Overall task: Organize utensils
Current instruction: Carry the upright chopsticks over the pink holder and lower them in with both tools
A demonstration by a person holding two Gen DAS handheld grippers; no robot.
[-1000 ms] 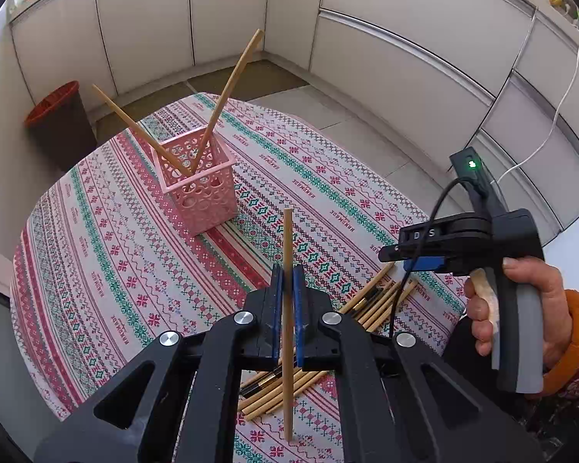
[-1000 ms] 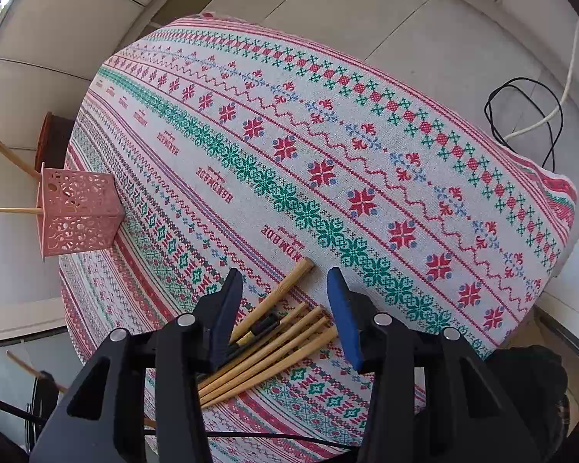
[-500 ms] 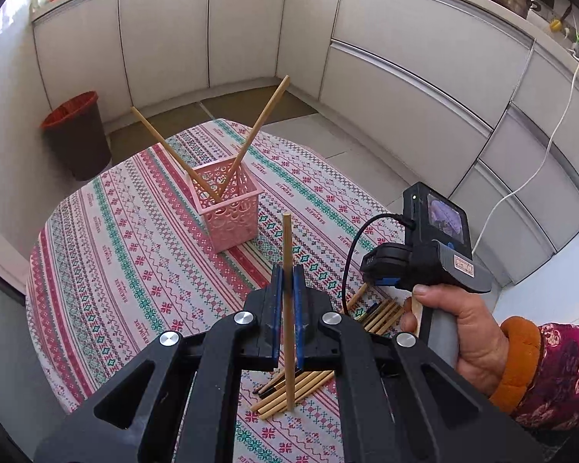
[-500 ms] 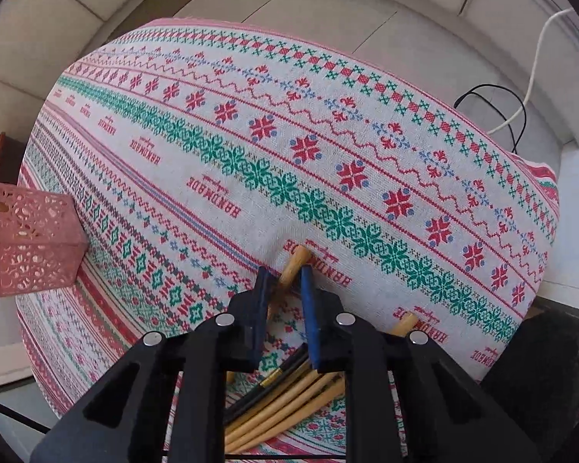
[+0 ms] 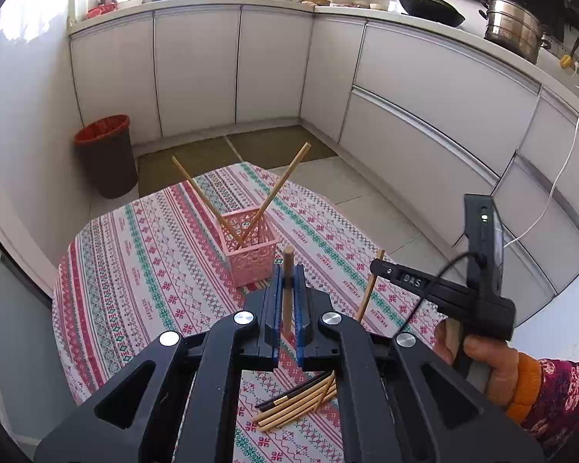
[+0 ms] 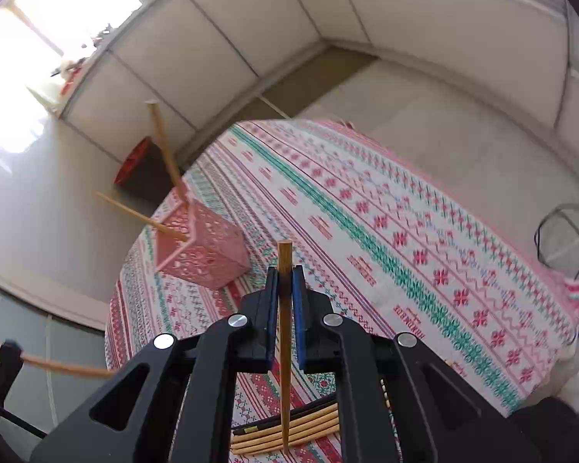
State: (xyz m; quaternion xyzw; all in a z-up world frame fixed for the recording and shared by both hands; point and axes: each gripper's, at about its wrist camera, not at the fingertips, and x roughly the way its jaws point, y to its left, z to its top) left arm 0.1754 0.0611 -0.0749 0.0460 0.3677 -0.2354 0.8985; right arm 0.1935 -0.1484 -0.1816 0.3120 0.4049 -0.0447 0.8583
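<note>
Right gripper (image 6: 285,274): jaws have just been closing and now clench one wooden chopstick (image 6: 284,347), lifted clear of the pile of chopsticks (image 6: 289,430) it straddled a second ago. Left gripper (image 5: 288,274): jaws clenched on its own chopstick (image 5: 287,293), as before, now higher above the desk (image 5: 143,270). So both hands carry one stick each, up off the cloth. Pink basket (image 5: 249,249) sits mid-desk, well apart from the pile, two chopsticks already leaning crossed inside. Next step is probably dropping both into the basket. Several sticks remain in the pile; exact count unclear, partly hidden behind the gripper bodies.
</note>
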